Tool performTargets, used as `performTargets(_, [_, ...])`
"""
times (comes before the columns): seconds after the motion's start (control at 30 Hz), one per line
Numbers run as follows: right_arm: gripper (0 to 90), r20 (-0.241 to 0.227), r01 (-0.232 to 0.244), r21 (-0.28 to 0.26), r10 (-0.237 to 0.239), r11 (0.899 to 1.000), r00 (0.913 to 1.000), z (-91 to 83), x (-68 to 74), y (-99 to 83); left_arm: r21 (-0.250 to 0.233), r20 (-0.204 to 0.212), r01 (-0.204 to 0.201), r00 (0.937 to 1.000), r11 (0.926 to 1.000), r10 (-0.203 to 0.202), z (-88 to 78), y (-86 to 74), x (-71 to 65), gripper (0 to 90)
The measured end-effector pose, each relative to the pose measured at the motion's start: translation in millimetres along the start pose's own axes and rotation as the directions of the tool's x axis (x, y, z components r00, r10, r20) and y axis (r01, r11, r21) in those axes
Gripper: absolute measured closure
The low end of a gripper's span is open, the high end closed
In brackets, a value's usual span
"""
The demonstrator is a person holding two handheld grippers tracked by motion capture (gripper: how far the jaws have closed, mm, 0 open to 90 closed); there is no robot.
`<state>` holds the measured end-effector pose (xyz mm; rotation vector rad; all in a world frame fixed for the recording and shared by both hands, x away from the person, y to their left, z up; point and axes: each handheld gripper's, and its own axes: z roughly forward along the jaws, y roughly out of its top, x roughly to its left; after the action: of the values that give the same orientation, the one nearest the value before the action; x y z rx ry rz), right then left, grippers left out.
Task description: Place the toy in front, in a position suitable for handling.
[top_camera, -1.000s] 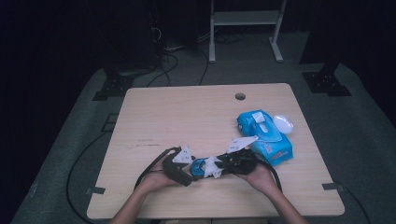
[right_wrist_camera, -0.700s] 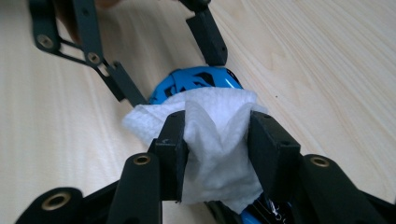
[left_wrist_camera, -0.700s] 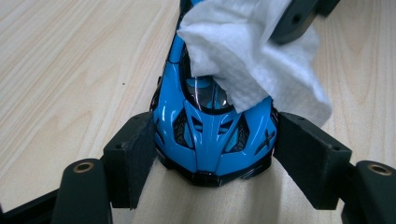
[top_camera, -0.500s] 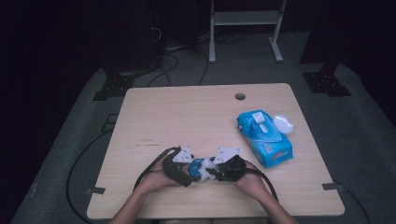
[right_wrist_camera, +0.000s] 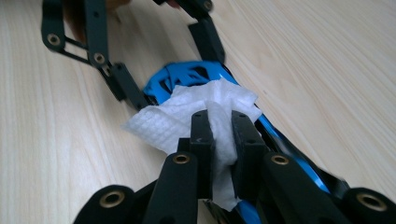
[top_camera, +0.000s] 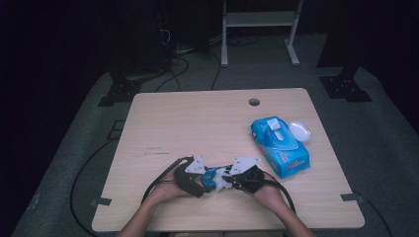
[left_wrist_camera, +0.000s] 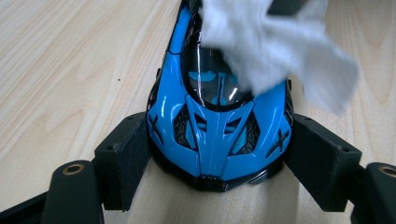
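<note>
The right tool [right_wrist_camera: 219, 122] has just closed, pinching the wipe [right_wrist_camera: 187, 119] over the blue car's [left_wrist_camera: 217, 135] roof near the bench's [top_camera: 197, 118] front edge, while the left tool [left_wrist_camera: 217, 163] clamps the car's nose, so wiping looks under way.

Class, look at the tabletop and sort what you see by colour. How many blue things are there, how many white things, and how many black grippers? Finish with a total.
Blue: 2, the toy car and the pack of wipes
White: 2, the wipe on the car and the small white object beside the pack
Black: 2, the left gripper and the right gripper
Total: 6
</note>
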<state>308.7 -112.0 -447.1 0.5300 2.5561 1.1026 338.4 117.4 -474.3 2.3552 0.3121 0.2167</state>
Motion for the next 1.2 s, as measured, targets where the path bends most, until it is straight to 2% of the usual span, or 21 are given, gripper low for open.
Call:
performTargets(0.17, [81.3, 0.012, -0.068, 0.019, 0.068, 0.997, 0.9976, -16.6, -14.1, -12.4, -0.003, -0.002, 0.0, 1.0, 1.0, 0.0, 1.0, 0.9, -0.5, 25.0])
performTargets(0.23, [81.4, 0.045, -0.07, 0.035, 0.068, 0.997, 0.9966, -21.3, -19.3, -15.5, -0.003, -0.001, -0.001, 1.0, 1.0, 0.001, 0.9, 0.8, -0.2, 25.0])
performTargets(0.27, [81.4, 0.051, -0.085, 0.037, 0.083, 0.996, 0.9953, -22.6, -21.0, -16.8, -0.001, -0.003, -0.002, 1.0, 1.0, 0.002, 0.8, 0.9, -0.3, 25.0])
performTargets(0.33, [81.6, 0.046, -0.101, 0.026, 0.1, 0.995, 0.9939, -22.8, -22.3, -18.9, 0.003, -0.006, -0.003, 1.0, 1.0, 0.003, 0.8, 1.3, -0.7, 25.0])
performTargets(0.4, [81.6, 0.03, -0.098, 0.009, 0.098, 0.995, 0.9947, -19.7, -17.3, -17.5, 0.001, -0.005, 0.0, 1.0, 1.0, 0.0, 0.9, 1.1, -0.8, 25.0])
performTargets(0.47, [81.5, -0.031, -0.106, -0.011, 0.106, 0.994, 0.9939, -14.6, -11.1, -14.2, 0.0, -0.005, 0.001, 1.0, 1.0, -0.001, 0.9, 1.0, -0.7, 25.0])
performTargets(0.5, [81.5, -0.041, -0.093, -0.002, 0.093, 0.996, 0.9948, -11.0, -7.2, -12.4, 0.001, -0.005, 0.0, 1.0, 1.0, 0.0, 0.8, 1.0, -0.7, 25.0])
performTargets(0.57, [81.4, -0.034, -0.072, 0.014, 0.072, 0.997, 0.9968, -8.2, -3.8, -9.8, -0.005, -0.006, 0.005, 1.0, 1.0, -0.005, 0.6, 0.3, -1.1, 25.1])
performTargets(0.7, [81.4, -0.008, -0.126, 0.019, 0.127, 0.992, 0.9919, -18.6, -18.9, -17.7, -0.01, -0.011, 0.003, 0.9999, 0.9999, -0.003, 0.4, -0.7, -1.4, 25.1])
performTargets(0.77, [81.5, 0.007, -0.162, 0.016, 0.162, 0.987, 0.9868, -23.0, -25.9, -23.6, -0.012, -0.013, 0.004, 0.9999, 0.9999, -0.005, 1.3, 0.0, -1.8, 25.1])
performTargets(0.83, [81.5, 0.007, -0.178, 0.006, 0.178, 0.984, 0.984, -22.5, -25.9, -25.0, -0.007, -0.014, 0.002, 0.9999, 1.0, -0.002, 1.6, 0.9, -1.8, 25.1])
performTargets(0.87, [81.5, 0.002, -0.183, 0.001, 0.183, 0.983, 0.9831, -20.9, -23.8, -24.0, -0.006, -0.014, 0.002, 0.9999, 1.0, -0.002, 1.6, 1.0, -1.7, 25.1])
performTargets(0.93, [81.4, -0.044, -0.194, -0.022, 0.193, 0.981, 0.9803, -15.1, -18.0, -20.8, -0.009, -0.012, 0.006, 0.9999, 0.9999, -0.006, 1.7, 0.7, -1.8, 25.0])
performTargets(1.03, [81.2, -0.051, -0.15, -0.009, 0.149, 0.989, 0.9875, -9.7, -12.3, -15.5, -0.014, -0.012, 0.013, 0.9998, 0.9998, -0.013, 1.5, -0.3, -2.1, 25.1])
performTargets(1.13, [81.2, -0.057, -0.189, -0.01, 0.188, 0.982, 0.9805, -13.2, -20.3, -19.7, -0.013, -0.016, 0.007, 0.9999, 0.9999, -0.007, 1.6, 0.1, -2.2, 25.1])
performTargets(1.2, [81.3, -0.046, -0.215, -0.009, 0.215, 0.977, 0.9756, -16.6, -24.8, -23.1, -0.013, -0.013, 0.005, 0.9999, 0.9999, -0.005, 1.6, 0.2, -2.0, 25.1])
